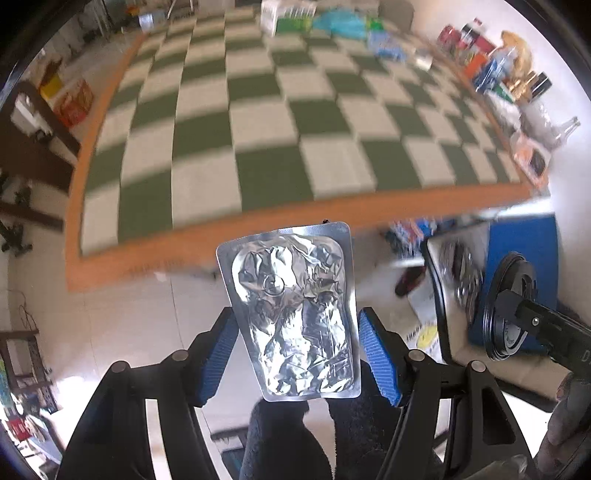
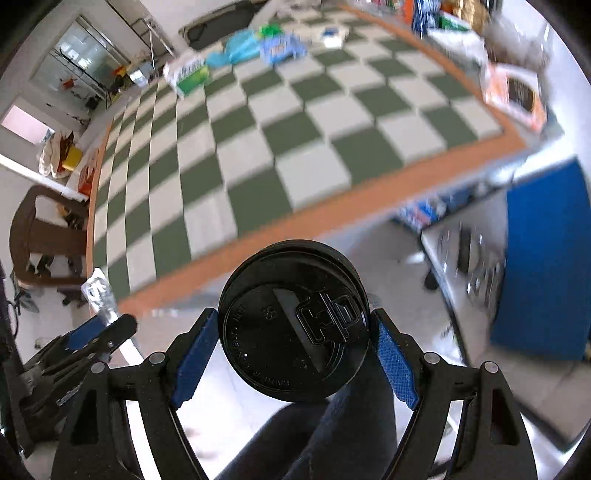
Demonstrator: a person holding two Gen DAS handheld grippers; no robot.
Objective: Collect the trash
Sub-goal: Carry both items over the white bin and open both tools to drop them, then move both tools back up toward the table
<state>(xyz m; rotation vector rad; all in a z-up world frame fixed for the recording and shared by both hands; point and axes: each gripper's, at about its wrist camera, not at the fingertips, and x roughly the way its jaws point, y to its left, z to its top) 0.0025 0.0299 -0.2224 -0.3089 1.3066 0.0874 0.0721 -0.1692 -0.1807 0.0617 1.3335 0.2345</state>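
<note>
My left gripper [image 1: 295, 354] is shut on a crumpled silver foil pack [image 1: 295, 314], held upright between the blue pads above the white floor. My right gripper [image 2: 295, 354] is shut on a black plastic cup lid [image 2: 295, 325], gripped by its rim. The lid and right gripper also show in the left wrist view [image 1: 509, 306] at the right. The foil pack and left gripper show in the right wrist view [image 2: 98, 291] at the lower left. Both grippers hover off the near edge of a green and white checkered mat [image 1: 258, 110].
The mat has an orange border [image 1: 369, 210]. Boxes, cans and bottles [image 1: 491, 70] line its right edge; a tissue pack and blue bags [image 1: 321, 18] lie at its far end. A blue bin or box [image 2: 546, 258] with a lined container stands at the right. A brown chair [image 2: 44, 236] stands left.
</note>
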